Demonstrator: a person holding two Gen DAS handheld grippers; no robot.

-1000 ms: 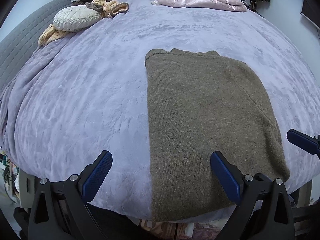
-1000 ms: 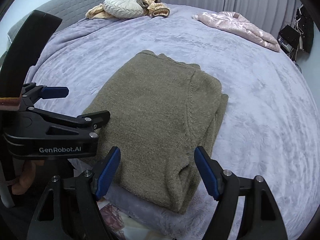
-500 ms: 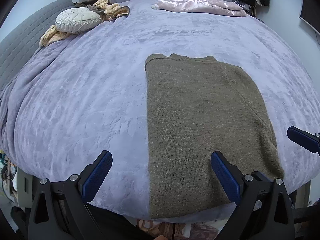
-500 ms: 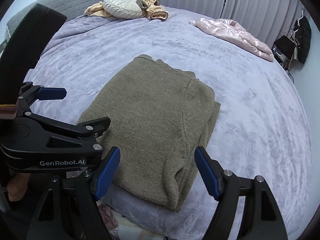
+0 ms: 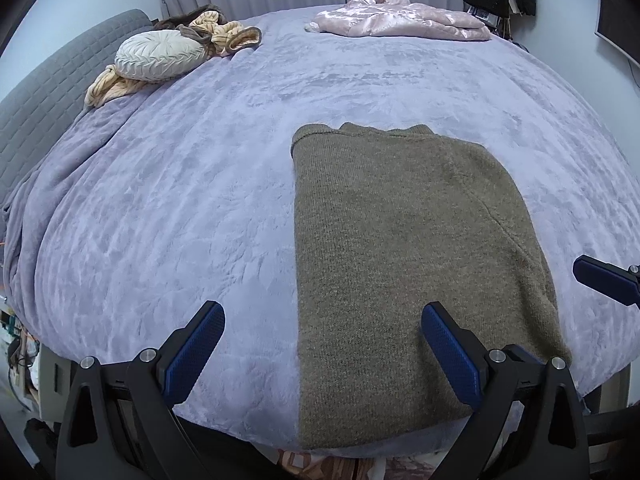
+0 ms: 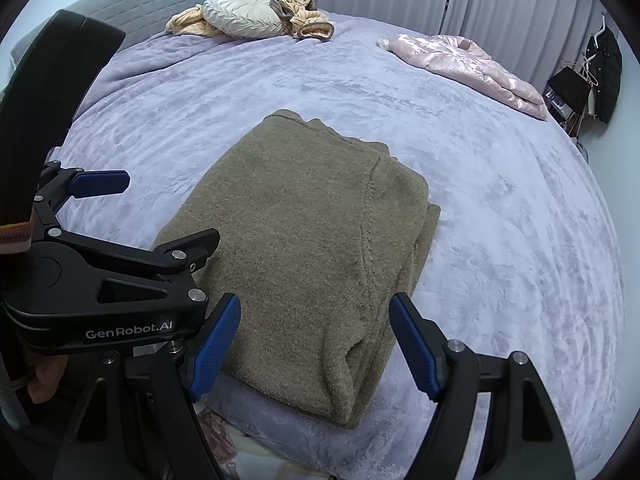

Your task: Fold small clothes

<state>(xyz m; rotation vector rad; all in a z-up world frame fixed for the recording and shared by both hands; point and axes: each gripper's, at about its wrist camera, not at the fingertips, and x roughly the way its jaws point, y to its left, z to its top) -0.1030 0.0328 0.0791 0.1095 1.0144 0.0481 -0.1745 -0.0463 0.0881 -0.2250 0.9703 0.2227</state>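
An olive-brown knit sweater [image 5: 404, 256] lies folded into a long rectangle on the lilac bed cover, its near end at the bed's front edge. It also shows in the right wrist view [image 6: 312, 248], with stacked layers along its right side. My left gripper [image 5: 320, 344] is open and empty, above the sweater's near left edge. My right gripper [image 6: 316, 340] is open and empty, above the sweater's near end. The left gripper [image 6: 136, 216] shows in the right wrist view at the left. One blue pad of the right gripper [image 5: 604, 280] shows in the left wrist view.
The lilac bed cover [image 5: 180, 208] spreads all around the sweater. A pink shiny jacket [image 5: 400, 20] lies at the far side. A round white cushion [image 5: 160, 54] and a tan striped garment [image 5: 224, 34] sit at the far left by the grey headboard [image 5: 36, 108].
Both grippers have drawn back and up from the sweater, so it looks smaller and farther. Both stay open. The sweater has not moved.
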